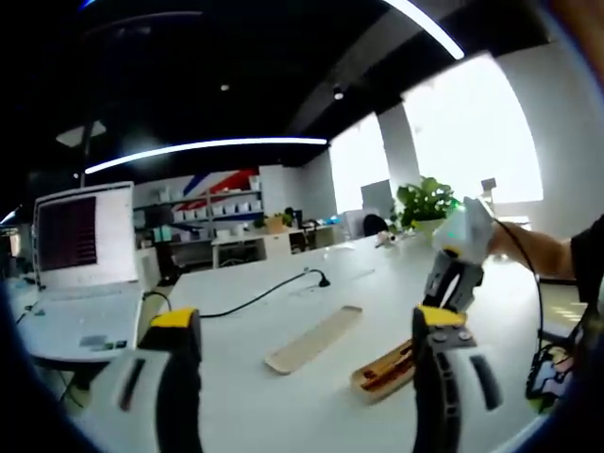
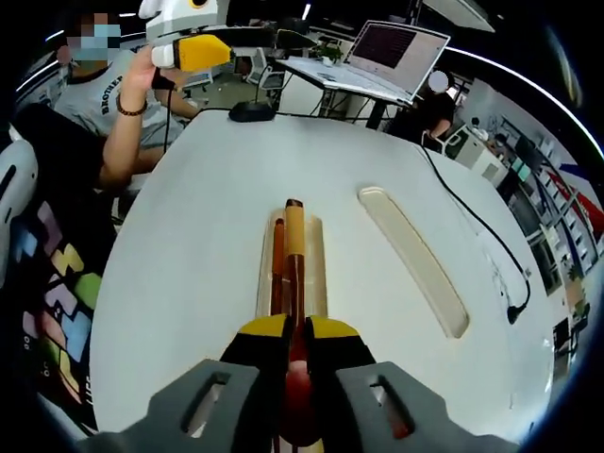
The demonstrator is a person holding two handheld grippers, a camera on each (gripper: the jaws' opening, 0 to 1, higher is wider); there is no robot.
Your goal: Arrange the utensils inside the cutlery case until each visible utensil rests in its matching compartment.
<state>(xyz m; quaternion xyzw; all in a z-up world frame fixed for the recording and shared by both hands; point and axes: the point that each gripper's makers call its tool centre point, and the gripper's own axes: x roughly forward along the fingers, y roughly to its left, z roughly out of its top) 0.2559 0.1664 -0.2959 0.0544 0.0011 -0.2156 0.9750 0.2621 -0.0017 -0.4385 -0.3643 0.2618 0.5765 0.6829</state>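
The pale open cutlery case (image 2: pixel 314 247) lies lengthwise on the white table (image 2: pixel 189 236), with a brown-handled utensil (image 2: pixel 277 257) in its left slot. My right gripper (image 2: pixel 300 330) is shut on a wooden utensil (image 2: pixel 294 236); its reddish rounded end sits between the jaws and its handle points out over the case. In the left gripper view the case (image 1: pixel 392 368) lies at lower right, and the right gripper (image 1: pixel 451 294) hangs just above it. My left gripper (image 1: pixel 307 326) is open and holds nothing, raised off the table. A hand holds it high at the far end (image 2: pixel 189 47).
The case's long lid (image 2: pixel 415 260) (image 1: pixel 314 340) lies beside the case. A black cable (image 2: pixel 472 217) (image 1: pixel 264 294) crosses the table. A laptop (image 1: pixel 80 236) (image 2: pixel 396 47), a black mouse (image 2: pixel 250 111) and a plant (image 1: pixel 425 200) stand around. A person (image 2: pixel 94 94) sits at the table's edge.
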